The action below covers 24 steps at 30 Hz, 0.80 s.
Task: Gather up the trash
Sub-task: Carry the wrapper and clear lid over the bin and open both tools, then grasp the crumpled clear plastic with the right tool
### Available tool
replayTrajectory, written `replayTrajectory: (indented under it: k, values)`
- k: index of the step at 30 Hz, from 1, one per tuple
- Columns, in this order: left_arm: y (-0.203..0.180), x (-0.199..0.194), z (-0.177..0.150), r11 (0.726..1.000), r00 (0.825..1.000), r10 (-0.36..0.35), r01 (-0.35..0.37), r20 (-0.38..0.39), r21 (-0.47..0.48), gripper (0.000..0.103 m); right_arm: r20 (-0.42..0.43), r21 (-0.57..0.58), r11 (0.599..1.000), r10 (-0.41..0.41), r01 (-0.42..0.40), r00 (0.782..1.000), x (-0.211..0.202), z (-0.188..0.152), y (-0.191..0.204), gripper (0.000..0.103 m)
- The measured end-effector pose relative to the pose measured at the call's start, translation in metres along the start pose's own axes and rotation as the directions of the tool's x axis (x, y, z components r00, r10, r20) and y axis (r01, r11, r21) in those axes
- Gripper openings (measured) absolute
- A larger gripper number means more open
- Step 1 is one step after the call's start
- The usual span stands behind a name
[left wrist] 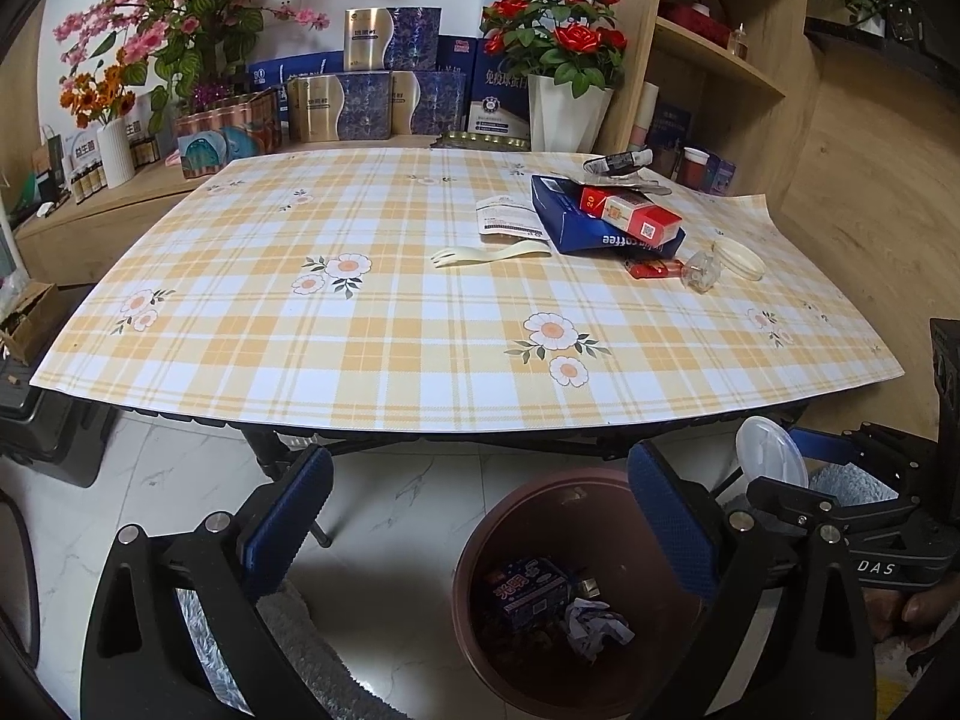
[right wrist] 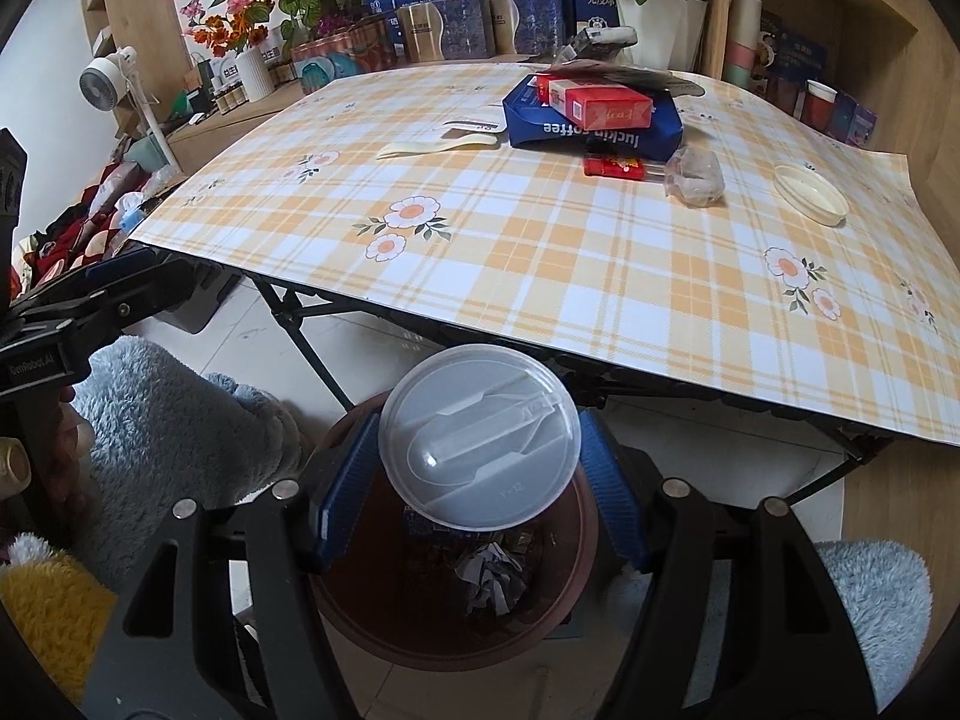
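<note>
Holding a round translucent plastic lid [right wrist: 480, 438] edge to edge between its blue ribbed pads, the right gripper [right wrist: 480, 480] hangs directly over the brown plastic bin [right wrist: 576, 546] on the floor, just below the table's near edge. Lid is thin, moulded, with a raised oblong relief; it tilts toward the camera. Left gripper [left wrist: 480, 516] stands released, nothing between its pads, beside the same bin.

Progress, judged: partway. Bin already contains a printed blue carton [left wrist: 528, 591] and a crumpled paper wad [left wrist: 594, 624]; the lid looks next to go in.

Left on the checked, floral, smooth-looking tablecloth [left wrist: 372, 336], clustered at the far right:
- folded blue coffee bag [left wrist: 600, 228], glossy paper, with a red cigarette pack [left wrist: 630, 213] on top
- cream plastic fork [left wrist: 489, 253]
- printed paper slip [left wrist: 507, 217]
- small red lighter [left wrist: 654, 269]
- clear crushed plastic piece [left wrist: 702, 270]
- shallow cream lid [left wrist: 741, 258]
- dark wrapper [left wrist: 618, 163] behind the bag

Most items remain uncollected.
</note>
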<state>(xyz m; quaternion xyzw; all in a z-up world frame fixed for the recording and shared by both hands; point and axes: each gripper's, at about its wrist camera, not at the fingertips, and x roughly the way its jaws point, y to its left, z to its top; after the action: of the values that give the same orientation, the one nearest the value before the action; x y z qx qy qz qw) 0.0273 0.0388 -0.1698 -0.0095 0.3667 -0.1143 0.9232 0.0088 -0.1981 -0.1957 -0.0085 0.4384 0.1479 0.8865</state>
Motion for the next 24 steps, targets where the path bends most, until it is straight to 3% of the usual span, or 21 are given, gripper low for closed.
replayTrajectory:
  k: [2, 7, 14, 21, 24]
  values:
    - [0.0, 0.0, 0.0, 1.0, 1.0, 0.0, 0.0, -0.002, -0.002, 0.096, -0.001, -0.003, 1.0, -0.007, 0.007, 1.0, 0.001, 0.001, 0.0, 0.083]
    - [0.001, 0.0, 0.0, 1.0, 1.0, 0.0, 0.0, -0.005, -0.004, 0.096, 0.001, 0.007, 1.0, -0.025, 0.025, 1.0, 0.001, 0.001, -0.001, 0.094]
    - [0.002, 0.0, 0.0, 1.0, 1.0, -0.003, 0.003, -0.004, -0.009, 0.096, -0.005, 0.043, 0.999, -0.033, 0.033, 0.999, 0.001, 0.002, -0.01, 0.097]
    - [0.007, 0.003, -0.001, 0.999, 0.999, -0.023, 0.022, -0.023, -0.04, 0.096, 0.029, 0.151, 0.988, -0.024, 0.019, 0.999, -0.006, 0.013, -0.042, 0.097]
    - [0.011, 0.006, 0.002, 0.997, 0.999, -0.038, 0.036, -0.031, -0.061, 0.096, 0.037, 0.187, 0.979, -0.085, 0.077, 0.996, -0.007, 0.023, -0.062, 0.097]
